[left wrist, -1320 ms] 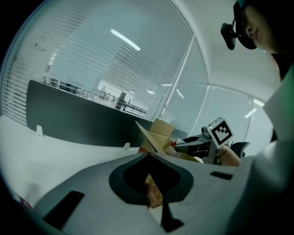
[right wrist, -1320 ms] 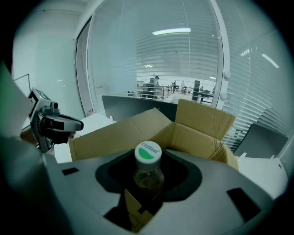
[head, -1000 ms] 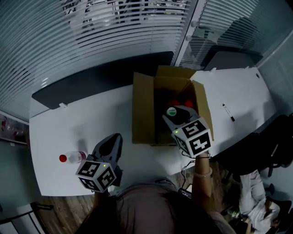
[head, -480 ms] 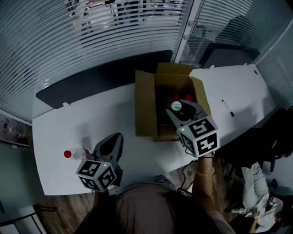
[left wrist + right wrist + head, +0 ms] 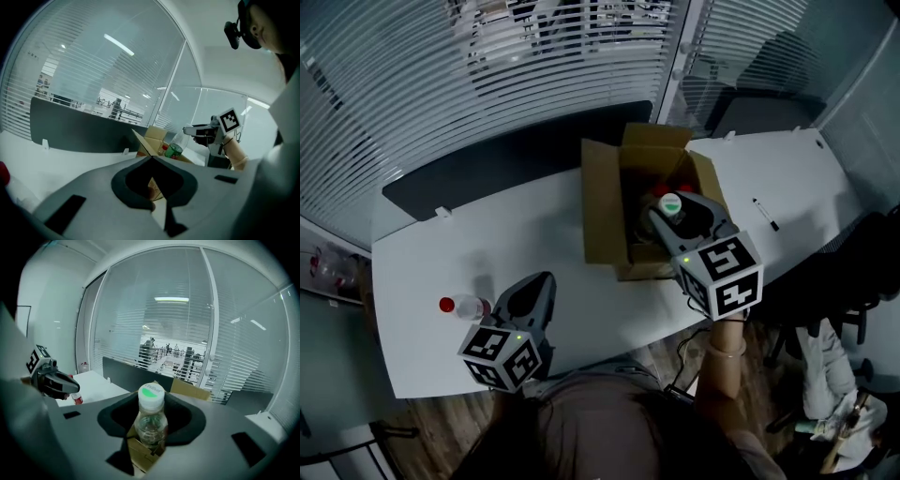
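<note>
One green-capped bottle [image 5: 151,420], pinched in my right gripper [image 5: 677,210], has risen higher above the cardboard box [image 5: 605,211]; my left gripper [image 5: 534,286] stays pressed together, empty.

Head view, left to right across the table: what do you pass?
Red-capped bottle → left gripper → box → pen. The right gripper, shut on a green-capped bottle, overlaps the box, so it is left out.

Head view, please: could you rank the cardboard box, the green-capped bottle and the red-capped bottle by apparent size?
1. cardboard box
2. red-capped bottle and green-capped bottle: unranked, the green-capped one is seen cap-on, nearer the camera.
</note>
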Demonstrator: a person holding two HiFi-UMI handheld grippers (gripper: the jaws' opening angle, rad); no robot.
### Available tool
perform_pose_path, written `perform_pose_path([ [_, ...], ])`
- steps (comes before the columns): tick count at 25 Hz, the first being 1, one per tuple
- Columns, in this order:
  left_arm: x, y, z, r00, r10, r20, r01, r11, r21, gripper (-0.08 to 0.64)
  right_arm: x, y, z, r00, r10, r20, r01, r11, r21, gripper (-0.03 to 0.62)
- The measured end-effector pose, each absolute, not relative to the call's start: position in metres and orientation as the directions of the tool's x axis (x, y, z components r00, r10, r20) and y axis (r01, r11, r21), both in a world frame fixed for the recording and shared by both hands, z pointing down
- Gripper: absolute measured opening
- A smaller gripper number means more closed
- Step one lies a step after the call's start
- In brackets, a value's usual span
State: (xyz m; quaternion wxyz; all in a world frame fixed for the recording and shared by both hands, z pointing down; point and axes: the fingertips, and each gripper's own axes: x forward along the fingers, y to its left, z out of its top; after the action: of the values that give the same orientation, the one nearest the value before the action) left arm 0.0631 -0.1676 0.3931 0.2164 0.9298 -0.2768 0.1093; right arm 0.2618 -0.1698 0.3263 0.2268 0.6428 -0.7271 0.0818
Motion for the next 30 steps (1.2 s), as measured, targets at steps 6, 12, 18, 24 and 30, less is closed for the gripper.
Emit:
perform_pose_path([
  [6, 0.047, -0.156, 0.387, 0.829, -0.464, 0.313, -0.554, -0.761, 0.339, 0.008, 0.251, -0.153, 0.304, -0.044, -0.922, 0.384, -0.971, 0.130, 0.200, 0.173],
  [12, 0.034, -0.143, 0.382, 0.838, -0.460, 0.294, -0.542, -0.763, 0.352, 0.008, 0.237, -0.133, 0.283, -0.026, -0.939, 0.343, -0.970, 0.107, 0.220, 0.173],
  [18, 0.025, -0.128, 0.382, 0.849, -0.446, 0.284, -0.526, -0.771, 0.359, 0.008, 0.227, -0.108, 0.268, 0.002, -0.951, 0.309, -0.965, 0.079, 0.250, 0.173],
  [24, 0.019, -0.112, 0.382, 0.861, -0.426, 0.278, -0.505, -0.784, 0.362, 0.008, 0.220, -0.085, 0.256, 0.030, -0.960, 0.278, -0.964, 0.045, 0.260, 0.173],
  [30, 0.011, -0.100, 0.380, 0.867, -0.416, 0.276, -0.494, -0.791, 0.360, 0.008, 0.212, -0.066, 0.259, 0.044, -0.959, 0.281, -0.967, 0.030, 0.253, 0.173],
])
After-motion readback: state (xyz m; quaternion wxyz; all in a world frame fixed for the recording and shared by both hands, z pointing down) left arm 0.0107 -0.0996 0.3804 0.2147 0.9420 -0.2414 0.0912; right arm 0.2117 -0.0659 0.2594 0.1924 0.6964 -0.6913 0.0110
